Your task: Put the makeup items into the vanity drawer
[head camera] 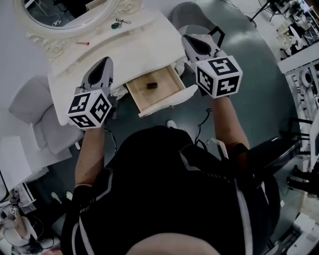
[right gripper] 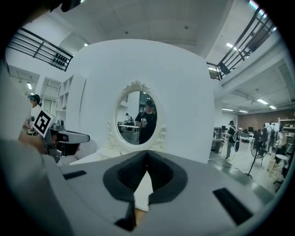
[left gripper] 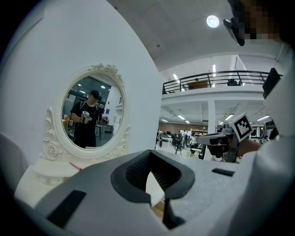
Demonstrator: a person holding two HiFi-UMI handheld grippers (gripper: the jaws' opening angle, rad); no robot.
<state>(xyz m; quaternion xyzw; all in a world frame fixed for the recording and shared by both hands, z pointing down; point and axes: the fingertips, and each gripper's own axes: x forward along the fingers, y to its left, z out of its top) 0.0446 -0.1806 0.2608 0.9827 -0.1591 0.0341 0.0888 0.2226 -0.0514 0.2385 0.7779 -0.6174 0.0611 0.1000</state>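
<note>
Makeup pieces sit apart, one dark piece (head camera: 152, 85) in the open vanity drawer (head camera: 144, 95), a red stick (head camera: 82, 43) on the bench (head camera: 144, 50); with our left gripper (head camera: 106, 62) and right gripper (head camera: 188, 40) both empty, jaws together, we could knock that stick away.

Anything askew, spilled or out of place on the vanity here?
Nothing looks spilled or damaged. The drawer stands open with one small dark item inside, while a green item and a thin red stick lie on the vanity top near the mirror, outside the drawer.
</note>
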